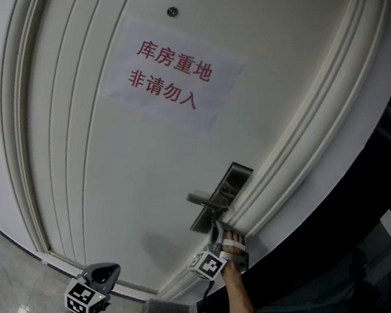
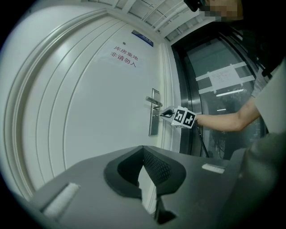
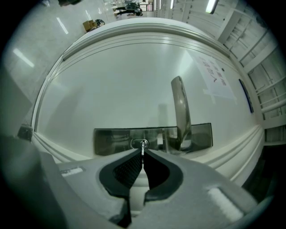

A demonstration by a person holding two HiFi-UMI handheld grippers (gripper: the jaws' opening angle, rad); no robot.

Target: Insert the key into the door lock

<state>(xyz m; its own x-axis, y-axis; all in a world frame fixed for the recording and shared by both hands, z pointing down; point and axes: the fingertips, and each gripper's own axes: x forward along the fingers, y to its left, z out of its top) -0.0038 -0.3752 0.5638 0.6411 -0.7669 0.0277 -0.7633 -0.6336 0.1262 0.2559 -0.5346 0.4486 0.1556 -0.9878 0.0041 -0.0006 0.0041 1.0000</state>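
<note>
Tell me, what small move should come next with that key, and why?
Probably ease the right gripper straight forward: its jaws are shut on the small silver metal key, whose tip meets the oval keyhole in the dark metal lock plate. Its depth is unclear.

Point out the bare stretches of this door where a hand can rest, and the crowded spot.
Free: the door panel below the paper notice, left of the lever handle, out to the mouldings. Crowded: the lock plate, where the right gripper holds the key.
</note>
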